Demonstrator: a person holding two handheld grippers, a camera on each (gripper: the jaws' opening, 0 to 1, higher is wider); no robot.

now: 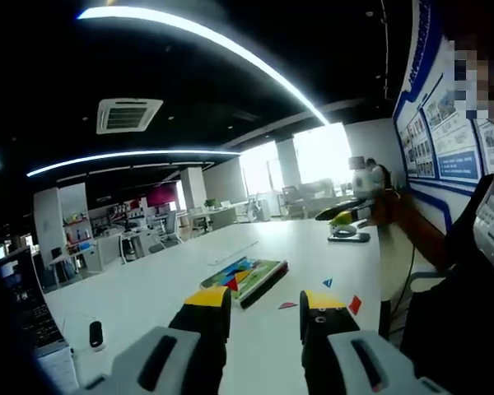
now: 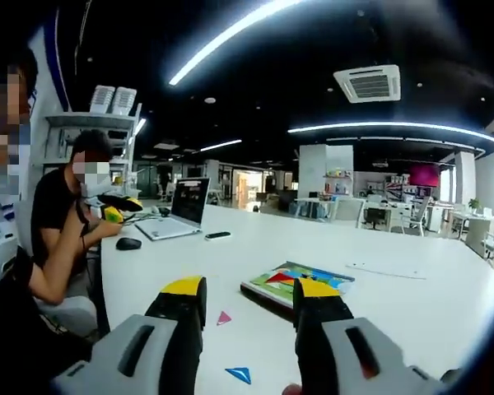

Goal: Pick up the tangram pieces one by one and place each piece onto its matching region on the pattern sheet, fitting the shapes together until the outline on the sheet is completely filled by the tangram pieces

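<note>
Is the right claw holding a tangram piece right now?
No. The right claw is open and empty, with the pink piece lying on the table.

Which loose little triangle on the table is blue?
In the right gripper view, the blue triangle lies nearest, low between the jaws. The pink triangle lies farther on, towards the pattern sheet.

Open-plan office: desks (image 1: 132,239), laptop (image 2: 177,216), ceiling strip lights (image 2: 395,127).

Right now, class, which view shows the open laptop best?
The right gripper view: the laptop sits open on the white table, screen and keyboard visible, beside a seated person. The left gripper view offers nothing I can identify as that laptop.
</note>
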